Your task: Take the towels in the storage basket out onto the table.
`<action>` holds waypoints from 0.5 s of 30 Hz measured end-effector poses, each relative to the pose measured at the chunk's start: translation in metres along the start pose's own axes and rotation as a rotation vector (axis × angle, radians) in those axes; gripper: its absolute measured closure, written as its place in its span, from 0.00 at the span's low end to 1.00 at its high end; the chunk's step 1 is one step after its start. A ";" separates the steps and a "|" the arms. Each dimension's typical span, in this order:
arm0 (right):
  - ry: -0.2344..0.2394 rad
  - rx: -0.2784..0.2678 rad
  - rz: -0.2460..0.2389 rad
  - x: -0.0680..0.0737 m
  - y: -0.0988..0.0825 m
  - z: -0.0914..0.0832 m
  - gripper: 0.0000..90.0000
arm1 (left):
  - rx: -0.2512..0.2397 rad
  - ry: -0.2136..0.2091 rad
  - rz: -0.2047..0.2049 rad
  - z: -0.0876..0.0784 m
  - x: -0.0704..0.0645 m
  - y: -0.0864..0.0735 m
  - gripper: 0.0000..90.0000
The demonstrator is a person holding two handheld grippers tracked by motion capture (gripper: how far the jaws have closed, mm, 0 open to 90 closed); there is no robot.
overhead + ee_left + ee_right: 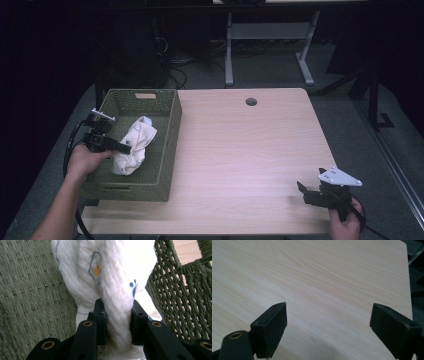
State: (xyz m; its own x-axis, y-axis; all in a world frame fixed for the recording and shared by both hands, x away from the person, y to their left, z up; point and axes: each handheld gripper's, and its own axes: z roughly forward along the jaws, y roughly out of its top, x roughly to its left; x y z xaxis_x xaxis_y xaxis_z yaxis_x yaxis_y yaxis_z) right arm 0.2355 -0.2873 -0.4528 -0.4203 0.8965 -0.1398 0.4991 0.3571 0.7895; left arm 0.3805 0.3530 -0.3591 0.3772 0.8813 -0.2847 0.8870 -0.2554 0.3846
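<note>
The left claw (117, 315) is pinching a fold of the white patterned cloth (133, 145) inside the green woven basket (170, 150), which is sitting at nine o'clock on the tabletop (245, 150). The right claw (328, 327) is hovering released over bare wood at five o'clock, well apart from the basket.

The room was dim; from above, the pale wooden table (240, 150) caught the only light, with black surroundings in the upper corners. In the left gripper view the white crinkled cloth (112, 277) blew out to glare at the upper middle, the black jaws soft and blurred at the bottom. In the right gripper view, shadow darkened the lower edge.
</note>
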 end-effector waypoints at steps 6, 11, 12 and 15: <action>-0.002 0.001 0.002 0.001 0.000 0.000 0.15 | -0.023 -0.022 0.015 -0.008 -0.004 0.001 0.79; -0.003 0.003 0.003 0.001 0.000 0.000 0.15 | -0.054 -0.058 0.012 -0.017 -0.007 0.002 0.79; -0.003 0.003 0.003 0.001 0.000 0.000 0.15 | -0.058 -0.067 0.007 -0.018 -0.006 0.002 0.79; -0.003 0.000 0.000 0.002 0.001 -0.001 0.15 | -0.068 -0.085 -0.013 -0.021 -0.005 0.002 0.79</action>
State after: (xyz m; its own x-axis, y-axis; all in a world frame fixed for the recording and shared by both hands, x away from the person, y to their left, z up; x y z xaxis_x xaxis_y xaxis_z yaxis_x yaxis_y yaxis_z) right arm 0.2349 -0.2857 -0.4518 -0.4184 0.8971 -0.1417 0.4990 0.3575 0.7894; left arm 0.3751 0.3560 -0.3384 0.3898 0.8467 -0.3621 0.8727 -0.2141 0.4388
